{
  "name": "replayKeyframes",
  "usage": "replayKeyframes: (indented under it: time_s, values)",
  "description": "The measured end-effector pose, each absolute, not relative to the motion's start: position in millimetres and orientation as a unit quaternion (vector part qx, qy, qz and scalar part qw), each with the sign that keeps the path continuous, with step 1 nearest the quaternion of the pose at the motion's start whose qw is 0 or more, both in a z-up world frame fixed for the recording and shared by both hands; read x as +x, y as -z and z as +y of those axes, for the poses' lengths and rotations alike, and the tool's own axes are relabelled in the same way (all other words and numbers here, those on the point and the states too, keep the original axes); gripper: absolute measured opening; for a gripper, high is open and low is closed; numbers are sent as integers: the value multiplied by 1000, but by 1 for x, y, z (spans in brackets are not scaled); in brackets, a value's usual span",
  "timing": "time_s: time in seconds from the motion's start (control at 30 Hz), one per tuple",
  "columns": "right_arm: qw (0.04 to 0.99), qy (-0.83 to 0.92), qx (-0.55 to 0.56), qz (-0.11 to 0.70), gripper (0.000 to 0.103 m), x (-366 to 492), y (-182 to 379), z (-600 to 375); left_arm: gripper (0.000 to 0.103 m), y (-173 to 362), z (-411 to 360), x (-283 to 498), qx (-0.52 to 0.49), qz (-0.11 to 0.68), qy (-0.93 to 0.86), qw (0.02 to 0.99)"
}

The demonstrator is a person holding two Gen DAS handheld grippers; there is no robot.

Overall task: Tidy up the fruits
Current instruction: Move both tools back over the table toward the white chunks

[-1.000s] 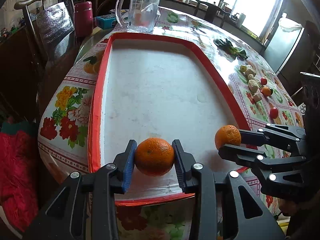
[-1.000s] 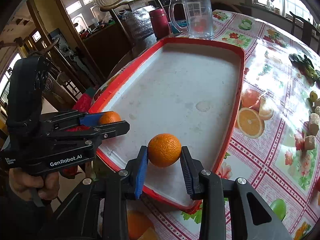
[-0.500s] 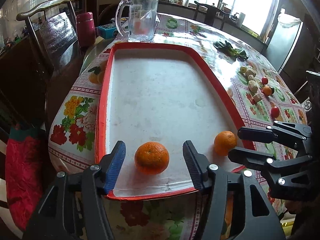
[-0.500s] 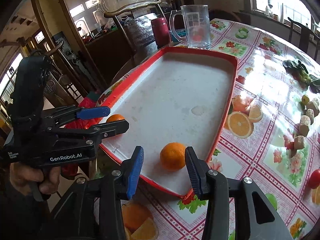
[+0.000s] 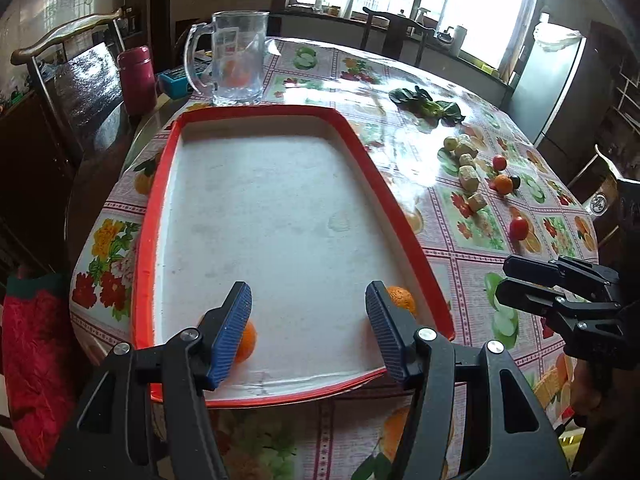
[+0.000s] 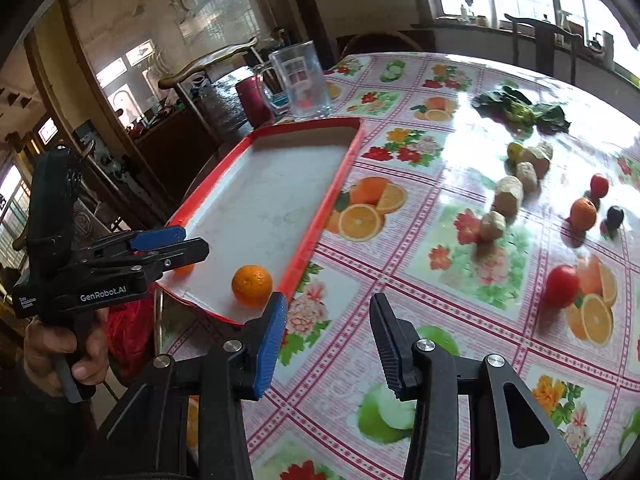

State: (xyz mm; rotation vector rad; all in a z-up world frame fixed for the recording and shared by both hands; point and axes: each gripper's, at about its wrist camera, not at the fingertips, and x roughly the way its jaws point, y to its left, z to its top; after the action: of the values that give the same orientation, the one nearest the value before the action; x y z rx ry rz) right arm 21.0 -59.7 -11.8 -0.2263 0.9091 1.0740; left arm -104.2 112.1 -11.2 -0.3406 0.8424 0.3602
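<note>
L gripper point(image 5: 308, 328) hangs over the near end of the red-rimmed tray point(image 5: 144, 240), jaws wide apart, nothing held. Its orange point(image 5: 245, 342) sits on the tray floor, half hidden behind the L blue pad. R gripper point(image 6: 326, 334) is off to the side over the tablecloth point(image 6: 440, 320), jaws part open w/ nothing between them; both sets of jaws have just been opening. The 2nd orange point(image 6: 252, 285) lies in the tray's near R corner, just beside the rim.

Still out on the cloth: small orange point(image 6: 583, 214), two tomatoes point(image 6: 562, 286) point(image 6: 599, 185), dark round fruit point(image 6: 615, 216), pale lumps point(image 6: 508, 198), greens point(image 6: 520, 110).

Risks, my read:
- Round fruit on glossy cloth – a nudge from one pad before closing prob sends it rolling, maybe off the table edge.
- Tomatoes look soft; hard squeeze could split them.
- Oranges in tray are loose – a bump to the rim, or dropping the next fruit onto them, may scatter them.
- The 2 grippers work close at the near end; could clash.
- Glass mug point(image 5: 236, 62) stands right at the far rim – shoving the tray could tip it.
</note>
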Motion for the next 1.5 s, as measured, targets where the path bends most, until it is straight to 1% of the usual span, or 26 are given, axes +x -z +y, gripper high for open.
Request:
replayKeyframes:
  time_s: [0.37, 0.67, 1.1, 1.37, 1.47, 1.5]
  values:
    - [797, -429, -58, 421, 46, 61, 15, -129, 59, 0, 61, -62, -130, 405, -115, 898]
    - [816, -398, -39, 419, 46, 92, 16, -155, 59, -3, 27, -22, -110, 409, -73, 903]
    - [834, -370, -38, 408, 43, 153, 9, -148, 59, 17, 7, 44, -120, 428, -40, 895]
    - [837, -366, -31, 406, 43, 175, 7, -141, 58, 31, 2, 95, -128, 437, -29, 890]
    - [835, -366, -28, 409, 42, 183, 8, -134, 58, 43, 7, 113, -136, 448, -29, 883]
    - [834, -369, -28, 410, 42, 184, 9, -130, 53, 46, 9, 114, -139, 448, -27, 883]
